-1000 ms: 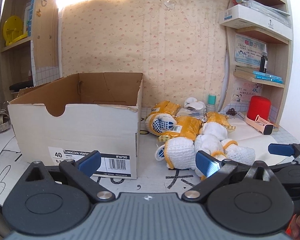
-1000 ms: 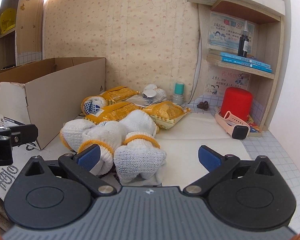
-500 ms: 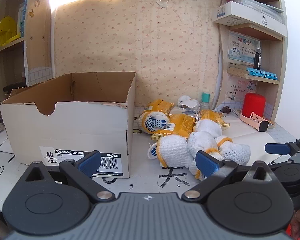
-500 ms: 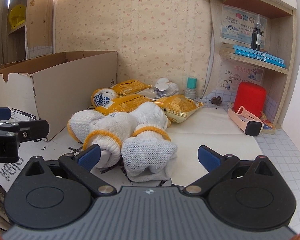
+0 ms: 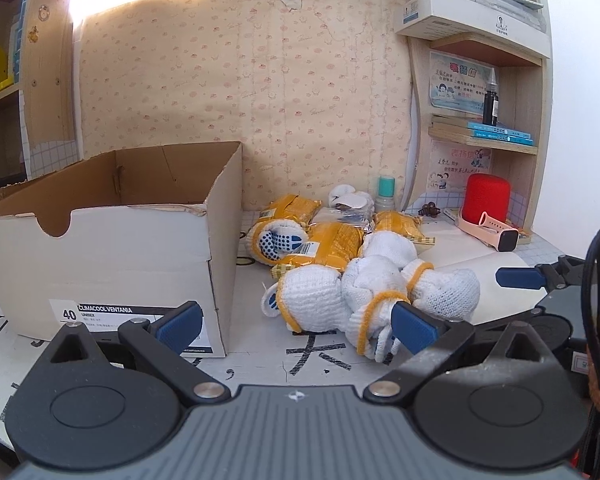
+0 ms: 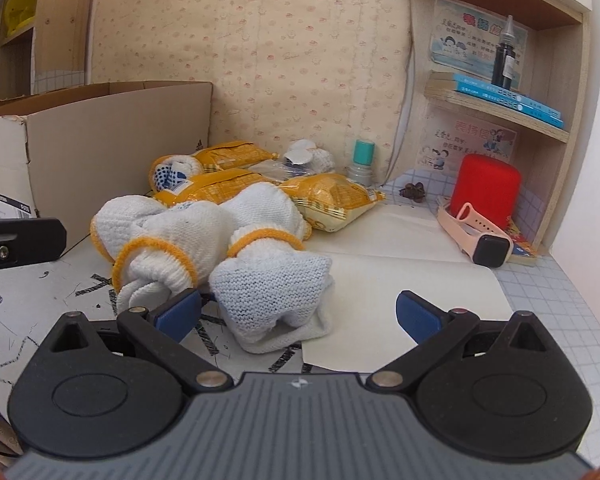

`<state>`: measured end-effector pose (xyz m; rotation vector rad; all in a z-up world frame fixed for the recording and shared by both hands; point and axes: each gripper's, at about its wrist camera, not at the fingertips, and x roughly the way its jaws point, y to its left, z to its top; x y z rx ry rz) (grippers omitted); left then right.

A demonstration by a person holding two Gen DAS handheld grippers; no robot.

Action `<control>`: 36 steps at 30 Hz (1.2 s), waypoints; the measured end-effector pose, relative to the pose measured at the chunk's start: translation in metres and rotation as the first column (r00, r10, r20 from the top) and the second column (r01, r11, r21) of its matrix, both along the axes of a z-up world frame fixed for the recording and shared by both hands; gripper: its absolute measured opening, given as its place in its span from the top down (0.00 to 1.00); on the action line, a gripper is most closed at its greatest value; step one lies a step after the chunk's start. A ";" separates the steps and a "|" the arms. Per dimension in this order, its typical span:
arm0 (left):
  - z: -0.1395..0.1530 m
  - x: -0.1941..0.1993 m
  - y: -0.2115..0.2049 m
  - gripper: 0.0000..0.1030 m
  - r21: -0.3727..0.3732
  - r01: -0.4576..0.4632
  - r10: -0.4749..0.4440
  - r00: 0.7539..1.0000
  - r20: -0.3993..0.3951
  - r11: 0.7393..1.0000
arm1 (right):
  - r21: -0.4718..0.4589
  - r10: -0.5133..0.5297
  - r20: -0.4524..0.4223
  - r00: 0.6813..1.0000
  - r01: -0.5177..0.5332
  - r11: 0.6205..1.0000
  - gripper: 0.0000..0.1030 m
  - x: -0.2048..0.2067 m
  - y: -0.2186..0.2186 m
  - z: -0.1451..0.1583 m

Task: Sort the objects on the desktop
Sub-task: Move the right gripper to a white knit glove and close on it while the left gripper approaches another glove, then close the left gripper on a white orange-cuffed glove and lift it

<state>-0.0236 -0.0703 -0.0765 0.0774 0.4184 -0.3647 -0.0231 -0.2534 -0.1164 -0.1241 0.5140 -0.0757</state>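
A pile of rolled white gloves with orange cuffs (image 5: 376, 292) lies on the desk right of an open cardboard shoebox (image 5: 112, 248). Yellow snack packets (image 5: 332, 244) lie behind the gloves. My left gripper (image 5: 296, 326) is open and empty, low over the desk in front of the pile. My right gripper (image 6: 298, 314) is open and empty, its jaws standing either side of the nearest glove roll (image 6: 272, 284). The pile (image 6: 196, 232), the packets (image 6: 332, 196) and the box (image 6: 100, 148) also show in the right wrist view.
A red cylinder (image 5: 488, 200), a pink smartwatch (image 5: 492, 232) and a teal-capped bottle (image 5: 386, 192) stand at the back right under shelves with books. White paper (image 6: 400, 260) covers the desk on the right. The right gripper's blue finger (image 5: 520, 278) shows at the right edge.
Both grippers have moved forward towards the glove pile. The right gripper now has the nearest glove roll between its open jaws. Nothing was grasped.
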 end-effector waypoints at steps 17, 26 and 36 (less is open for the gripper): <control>0.006 0.017 -0.035 0.00 -0.073 0.098 -0.103 0.993 -0.058 0.992 | 0.161 0.036 -0.088 0.995 -0.021 0.987 0.55 0.026 -0.023 0.004; 0.002 0.024 -0.072 0.00 -0.072 0.162 -0.167 0.984 -0.065 0.984 | 0.173 -0.039 -0.071 0.997 0.051 0.984 0.55 -0.001 -0.046 0.012; -0.025 0.055 -0.082 0.25 -0.084 0.128 -0.141 0.976 -0.169 0.988 | 0.191 -0.066 -0.057 0.996 0.076 0.979 0.53 -0.022 -0.058 0.012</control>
